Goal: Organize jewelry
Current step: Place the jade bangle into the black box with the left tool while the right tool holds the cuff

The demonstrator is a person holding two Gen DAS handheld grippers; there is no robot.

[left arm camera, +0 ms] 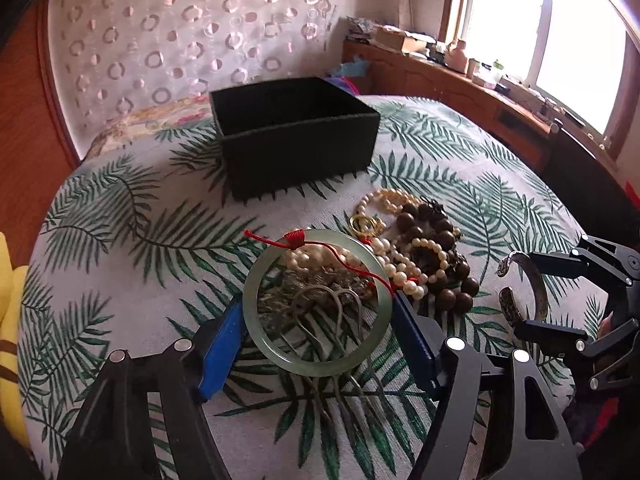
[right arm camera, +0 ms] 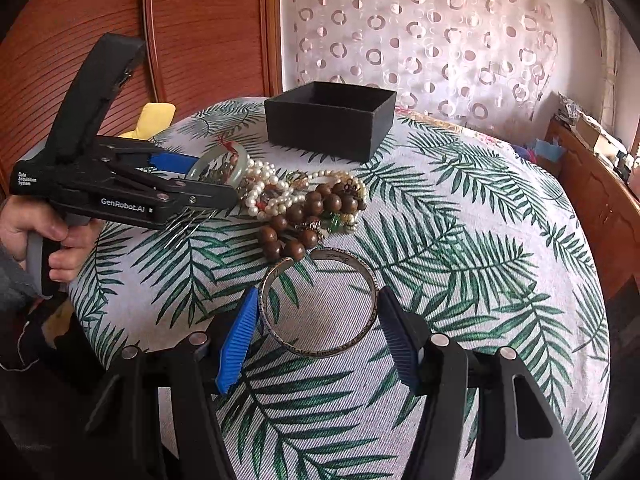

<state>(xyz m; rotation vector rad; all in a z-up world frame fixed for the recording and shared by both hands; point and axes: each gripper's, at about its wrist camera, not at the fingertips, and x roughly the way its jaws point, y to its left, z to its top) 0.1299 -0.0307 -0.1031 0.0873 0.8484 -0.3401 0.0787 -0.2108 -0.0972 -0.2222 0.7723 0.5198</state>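
- The left hand-held gripper (left arm camera: 318, 304) has a jade bangle (left arm camera: 316, 368) between its blue ribbed pads; the pads look to be touching the rim on both sides, so it seems clasped
- The right hand-held gripper (right arm camera: 318, 294) grips a silver cuff (right arm camera: 332, 354) in the same way, one pad against each flank; the cuff's open gap faces away from the camera
- Only the right wrist view shows the left tool from the side: a black body with white lettering and a person's hand (right arm camera: 52, 236) wrapped round its grip; from there the bangle is a pale arc at its tips
- Only the left wrist view looks straight through the bangle: smooth, translucent grey-green, a red cord (left arm camera: 352, 260) knotted on its far edge; dull grey metal hooks (left arm camera: 320, 300) lie inside the ring
- The cuff is a flat band, engraved inside and patterned outside
- Between the two tools lies the heap: glossy cream pearls (left arm camera: 400, 276), round matte wooden beads (left arm camera: 464, 302) and a thin gold ring (left arm camera: 366, 224), all tangled
- A black box (left arm camera: 296, 152), open-topped, rectangular and felt-like, stands beyond the heap; its inside is too dark to read
- Everything rests on the surface (left arm camera: 120, 240), covered in woven cloth printed with green fern leaves
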